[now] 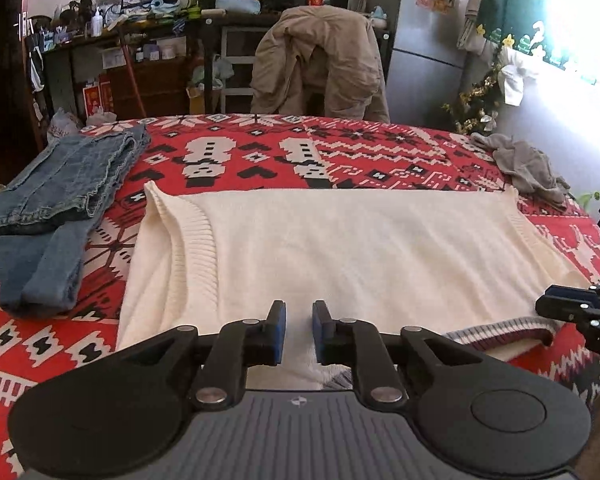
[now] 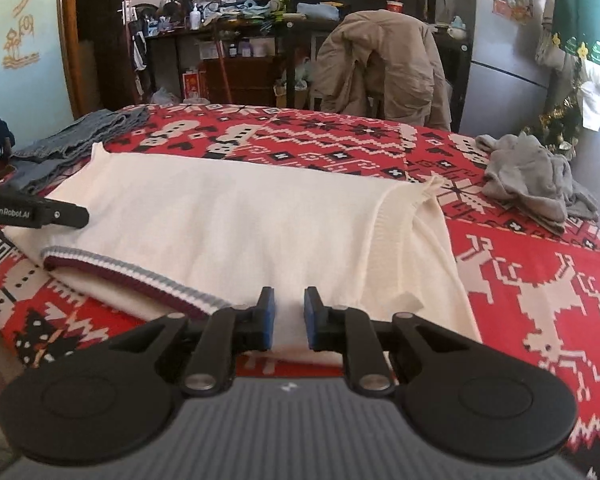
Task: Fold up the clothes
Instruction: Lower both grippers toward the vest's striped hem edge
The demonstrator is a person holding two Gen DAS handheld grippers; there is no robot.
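A cream knitted sweater (image 1: 320, 248) (image 2: 240, 220) lies flat across the red patterned blanket (image 1: 380, 160) (image 2: 540, 280). Its ribbed armholes sit at either side. A maroon, white and grey striped band (image 2: 140, 276) (image 1: 500, 332) runs along the near edge. My left gripper (image 1: 299, 320) is at the near left edge, pads nearly together with cream knit filling the narrow gap. My right gripper (image 2: 288, 308) stands the same way at the near right edge, with a small fold of knit raised beside it. Each gripper shows at the rim of the other view: right gripper (image 1: 548, 302), left gripper's finger (image 2: 60, 214).
Folded blue jeans (image 1: 52, 208) (image 2: 80, 132) lie at the left of the blanket. A crumpled grey garment (image 1: 528, 168) (image 2: 532, 184) sits at the far right. Behind the far edge stands a chair draped with a beige jacket (image 1: 320, 60) (image 2: 380, 64), with cluttered shelves beyond.
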